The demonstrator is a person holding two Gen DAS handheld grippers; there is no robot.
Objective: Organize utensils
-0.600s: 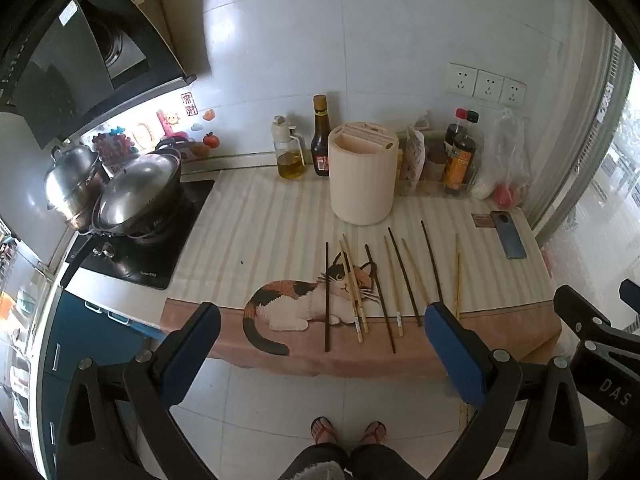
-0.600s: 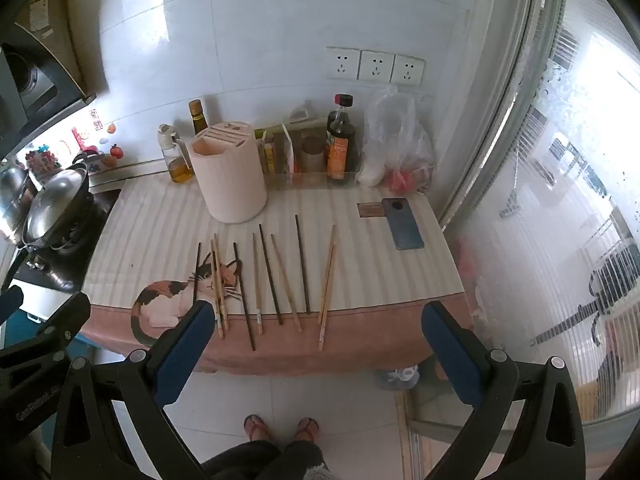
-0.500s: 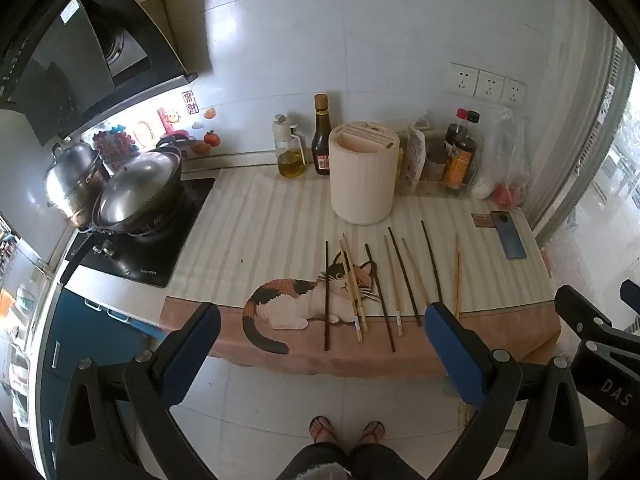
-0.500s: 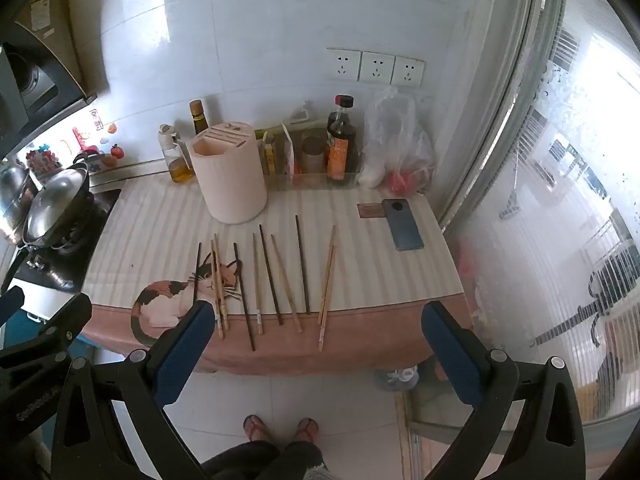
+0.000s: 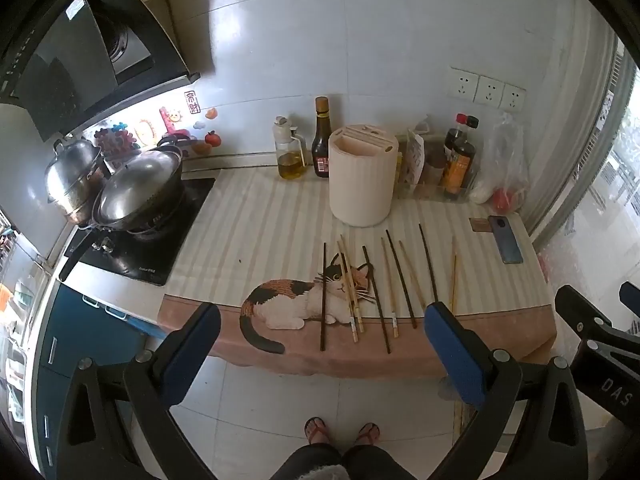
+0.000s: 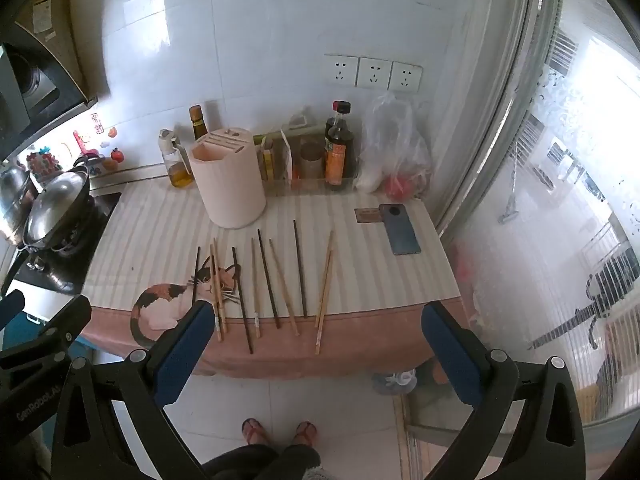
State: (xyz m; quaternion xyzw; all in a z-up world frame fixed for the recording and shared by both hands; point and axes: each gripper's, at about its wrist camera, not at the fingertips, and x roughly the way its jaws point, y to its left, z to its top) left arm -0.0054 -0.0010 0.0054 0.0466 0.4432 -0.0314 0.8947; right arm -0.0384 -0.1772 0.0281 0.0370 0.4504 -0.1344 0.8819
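Observation:
Several chopsticks (image 5: 384,284), some dark and some light wood, lie side by side on a striped cat-print mat (image 5: 256,224) on the counter; they also show in the right wrist view (image 6: 272,280). A cream cylindrical utensil holder (image 5: 362,180) with slots on top stands behind them; it also shows in the right wrist view (image 6: 227,178). My left gripper (image 5: 322,350) is open and empty, held above the floor in front of the counter. My right gripper (image 6: 316,350) is open and empty, at the same distance from the chopsticks.
Oil and sauce bottles (image 5: 322,140), packets and a plastic bag (image 6: 394,152) line the back wall. A phone (image 6: 400,230) lies at the mat's right end. A wok with lid (image 5: 138,192) and a pot sit on the stove at left. A window is at right.

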